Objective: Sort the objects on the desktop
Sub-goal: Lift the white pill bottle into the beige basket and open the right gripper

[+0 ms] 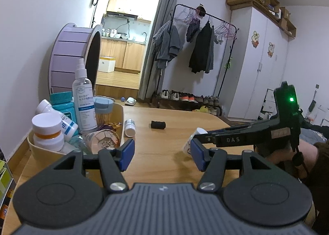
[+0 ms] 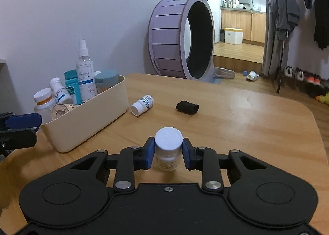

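A white-capped pill bottle is clamped by the right gripper at lower centre, while the left gripper is held open and empty.

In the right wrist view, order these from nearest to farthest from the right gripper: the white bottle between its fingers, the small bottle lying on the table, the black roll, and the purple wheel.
1. White bottle: between the right gripper's fingers.
2. Small bottle lying on its side and black roll: farther out on the table, left and right of centre, too close to call.
3. Purple wheel: on the floor beyond the table.
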A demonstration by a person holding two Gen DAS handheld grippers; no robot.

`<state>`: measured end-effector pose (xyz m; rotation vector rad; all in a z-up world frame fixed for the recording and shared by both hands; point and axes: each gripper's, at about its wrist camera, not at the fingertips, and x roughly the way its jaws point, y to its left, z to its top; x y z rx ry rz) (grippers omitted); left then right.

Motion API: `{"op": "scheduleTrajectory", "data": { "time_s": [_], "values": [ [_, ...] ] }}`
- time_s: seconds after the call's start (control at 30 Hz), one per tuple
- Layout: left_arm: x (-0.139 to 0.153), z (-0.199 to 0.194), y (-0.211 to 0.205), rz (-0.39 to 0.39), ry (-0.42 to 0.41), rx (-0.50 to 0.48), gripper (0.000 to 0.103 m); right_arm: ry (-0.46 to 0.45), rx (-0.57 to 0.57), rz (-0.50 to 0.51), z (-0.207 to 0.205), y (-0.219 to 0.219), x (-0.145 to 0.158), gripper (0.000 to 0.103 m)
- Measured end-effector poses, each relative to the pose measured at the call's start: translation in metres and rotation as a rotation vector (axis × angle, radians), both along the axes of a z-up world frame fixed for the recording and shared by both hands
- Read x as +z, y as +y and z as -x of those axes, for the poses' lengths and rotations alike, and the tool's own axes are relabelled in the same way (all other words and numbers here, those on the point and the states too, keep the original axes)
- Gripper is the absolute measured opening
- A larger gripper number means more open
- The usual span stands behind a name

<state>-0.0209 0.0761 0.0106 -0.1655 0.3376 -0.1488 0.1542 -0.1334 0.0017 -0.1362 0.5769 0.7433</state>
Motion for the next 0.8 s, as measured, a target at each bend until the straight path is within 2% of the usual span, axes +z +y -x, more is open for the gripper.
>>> {"op": "scheduleTrajectory", "data": {
  "time_s": [0.17, 0.3, 0.47, 0.63, 0.67, 0.7, 0.8],
  "values": [
    [-0.002, -0.002, -0.005, -0.020, 0.012, -0.032, 0.059, 0.008, 0.008, -0.004, -0.002, -0.003, -0.002, 0.030],
    [-0.003, -0.002, -0.008, -0.028, 0.013, -0.038, 0.059, -0.011, 0.012, -0.021, -0.001, -0.005, -0.002, 0.043],
    [-0.004, -0.001, -0.008, -0.032, 0.012, -0.034, 0.059, -0.039, 0.023, -0.027, -0.001, -0.002, -0.002, 0.053],
    [-0.003, 0.002, -0.008, -0.034, 0.009, -0.030, 0.059, -0.034, 0.036, -0.020, -0.005, 0.004, -0.006, 0.052],
    [-0.003, 0.003, -0.008, -0.035, 0.008, -0.030, 0.059, -0.029, 0.037, -0.017, -0.006, 0.006, -0.007, 0.048],
    [-0.003, 0.003, -0.008, -0.035, 0.007, -0.029, 0.059, -0.021, 0.037, -0.018, -0.007, 0.006, -0.008, 0.035],
    [-0.002, 0.006, -0.007, -0.036, 0.003, -0.024, 0.059, 0.003, 0.034, -0.032, -0.011, 0.005, -0.010, 0.032]
  ]
}}
